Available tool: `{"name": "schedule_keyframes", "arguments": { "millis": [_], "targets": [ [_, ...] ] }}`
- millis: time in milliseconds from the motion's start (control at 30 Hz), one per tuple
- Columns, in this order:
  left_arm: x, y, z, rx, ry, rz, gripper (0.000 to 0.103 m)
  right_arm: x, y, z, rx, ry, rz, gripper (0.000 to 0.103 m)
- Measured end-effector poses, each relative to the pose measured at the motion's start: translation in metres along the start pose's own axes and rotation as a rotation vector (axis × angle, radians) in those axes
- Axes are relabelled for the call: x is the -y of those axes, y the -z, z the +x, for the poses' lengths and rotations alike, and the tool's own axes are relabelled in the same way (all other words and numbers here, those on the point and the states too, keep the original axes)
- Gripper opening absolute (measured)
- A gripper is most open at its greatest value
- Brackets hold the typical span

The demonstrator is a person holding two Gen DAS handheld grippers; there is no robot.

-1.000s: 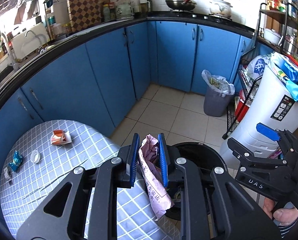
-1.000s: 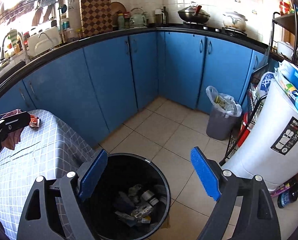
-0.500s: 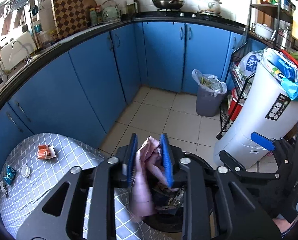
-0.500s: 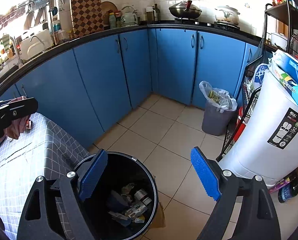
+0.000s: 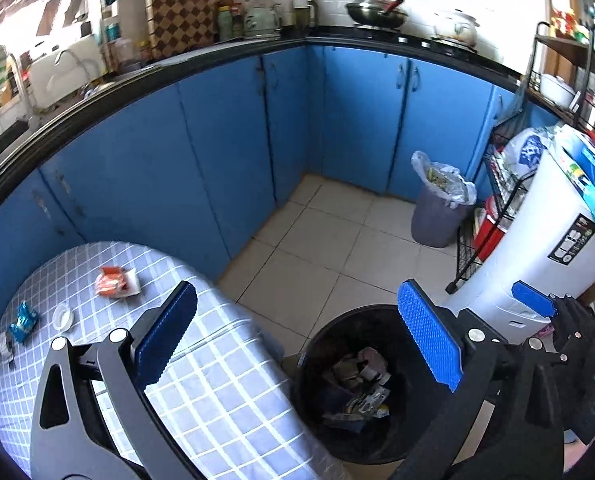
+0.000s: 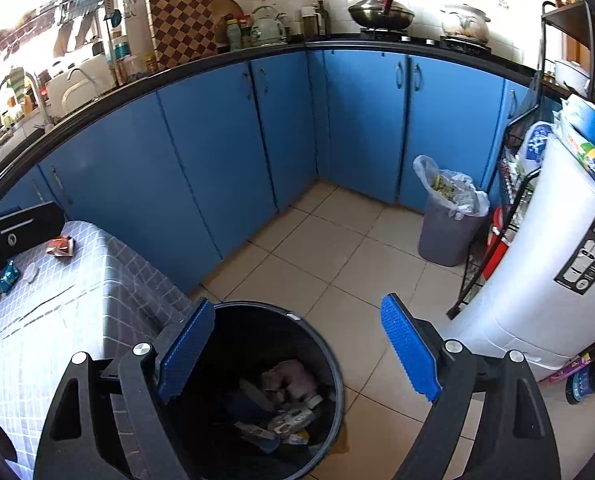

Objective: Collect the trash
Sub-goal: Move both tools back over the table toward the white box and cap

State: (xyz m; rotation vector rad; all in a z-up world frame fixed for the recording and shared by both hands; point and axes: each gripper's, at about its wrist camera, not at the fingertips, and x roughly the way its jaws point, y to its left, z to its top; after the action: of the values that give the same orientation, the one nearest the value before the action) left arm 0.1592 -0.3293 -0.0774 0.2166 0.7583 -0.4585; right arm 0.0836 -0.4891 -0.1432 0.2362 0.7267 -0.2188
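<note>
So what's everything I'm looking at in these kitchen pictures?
black bin: one, on floor beside table, trash inside
pink wrapper: one, in black bin
table: one, grey checked cloth
orange packet: one, on table
blue packet: one, on table
white lid: one, on table
grey bin: one, bag-lined, by cabinets
cabinets: blue, along walls
white appliance: one, right side
wok: one, on stove
left gripper: blue pads, opening, nothing between
right gripper: blue pads, open, empty, over black bin
</note>
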Motion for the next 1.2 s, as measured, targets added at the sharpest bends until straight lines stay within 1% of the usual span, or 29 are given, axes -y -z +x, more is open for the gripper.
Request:
{"name": "schedule_keyframes", "arguments": {
  "millis": [133,367,467,633,800,933,1067,1200],
  "targets": [
    [-0.035,0.007,-0.008,0.005,-0.035,-0.055,0.099,-0.033,-0.002,0.001,0.006,-0.034,-0.044,0.083],
    [-0.113,0.018,-0.023,0.014,-0.12,-0.17,0.099,-0.116,-0.004,0.005,0.016,-0.089,-0.179,0.083],
    [-0.152,0.027,-0.032,0.03,-0.179,-0.213,0.099,-0.149,-0.007,0.01,0.015,-0.115,-0.225,0.083],
    [-0.212,0.045,-0.043,0.038,-0.251,-0.28,0.099,-0.208,-0.011,0.022,0.001,-0.181,-0.288,0.083],
    [-0.279,0.071,-0.053,0.036,-0.38,-0.324,0.099,-0.279,-0.009,0.037,-0.025,-0.27,-0.363,0.083],
    [-0.326,0.091,-0.053,0.014,-0.445,-0.363,0.099,-0.331,-0.005,0.053,-0.063,-0.323,-0.414,0.083],
    [-0.372,0.112,-0.046,-0.036,-0.468,-0.406,0.099,-0.376,0.0,0.07,-0.086,-0.332,-0.472,0.083],
    [-0.401,0.128,-0.037,-0.073,-0.475,-0.435,0.099,-0.416,0.006,0.089,-0.108,-0.33,-0.525,0.083]
  ]
}}
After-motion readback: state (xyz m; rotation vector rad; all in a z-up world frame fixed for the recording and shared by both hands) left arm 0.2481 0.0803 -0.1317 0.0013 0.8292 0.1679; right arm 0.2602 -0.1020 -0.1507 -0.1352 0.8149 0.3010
